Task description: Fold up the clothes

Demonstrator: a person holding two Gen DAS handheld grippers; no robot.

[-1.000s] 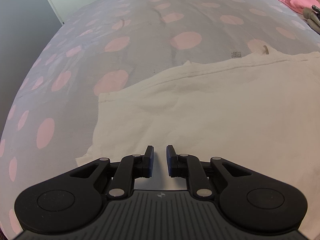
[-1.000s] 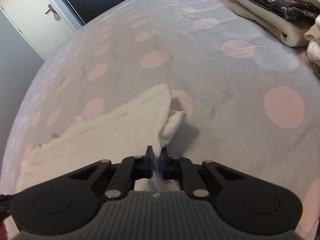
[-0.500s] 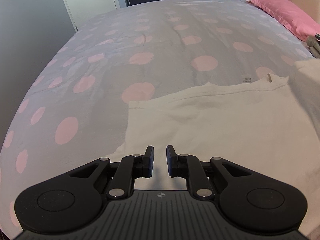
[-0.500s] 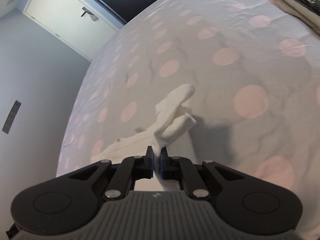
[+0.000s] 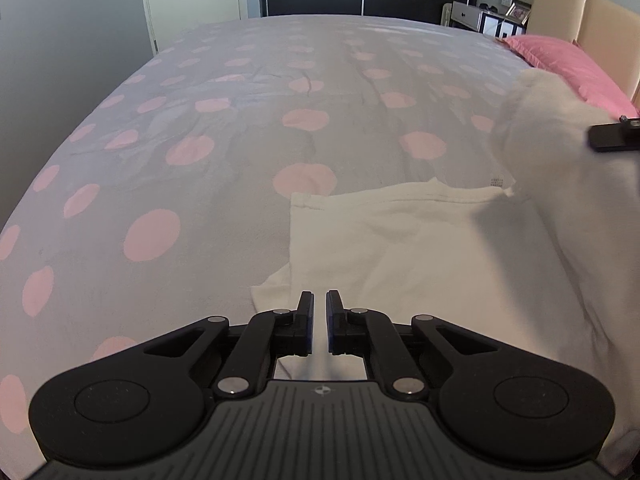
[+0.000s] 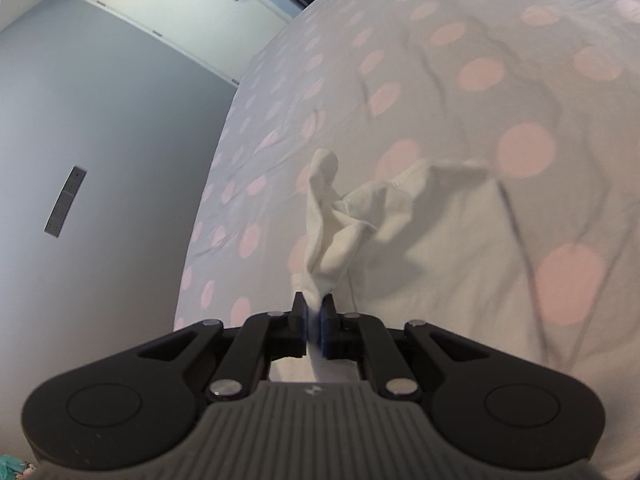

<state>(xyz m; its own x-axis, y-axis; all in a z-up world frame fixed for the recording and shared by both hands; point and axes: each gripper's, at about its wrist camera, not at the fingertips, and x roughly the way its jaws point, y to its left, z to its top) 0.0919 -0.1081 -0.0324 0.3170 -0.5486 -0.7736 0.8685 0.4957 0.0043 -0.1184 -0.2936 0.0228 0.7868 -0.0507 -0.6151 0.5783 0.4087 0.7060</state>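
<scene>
A white garment (image 5: pixel 420 248) lies partly folded on the bed, its left edge straight. My left gripper (image 5: pixel 317 312) hovers over its near left corner, jaws slightly apart with nothing between them. My right gripper (image 6: pixel 314 316) is shut on a bunched part of the white garment (image 6: pixel 332 224) and holds it lifted above the bed. That raised fold (image 5: pixel 560 152) rises at the right of the left wrist view, with part of the right gripper's black body (image 5: pixel 612 136) beside it.
The bed (image 5: pixel 200 120) has a grey cover with pink dots. A pink pillow (image 5: pixel 572 68) and beige headboard (image 5: pixel 580 16) lie at the far right. A white door (image 6: pixel 168 12) and grey wall (image 6: pixel 100 160) stand beyond the bed's left edge.
My right gripper has lifted the held cloth higher and swung it left over the garment. The left gripper has pulled back and tilted up, still with a small gap.
</scene>
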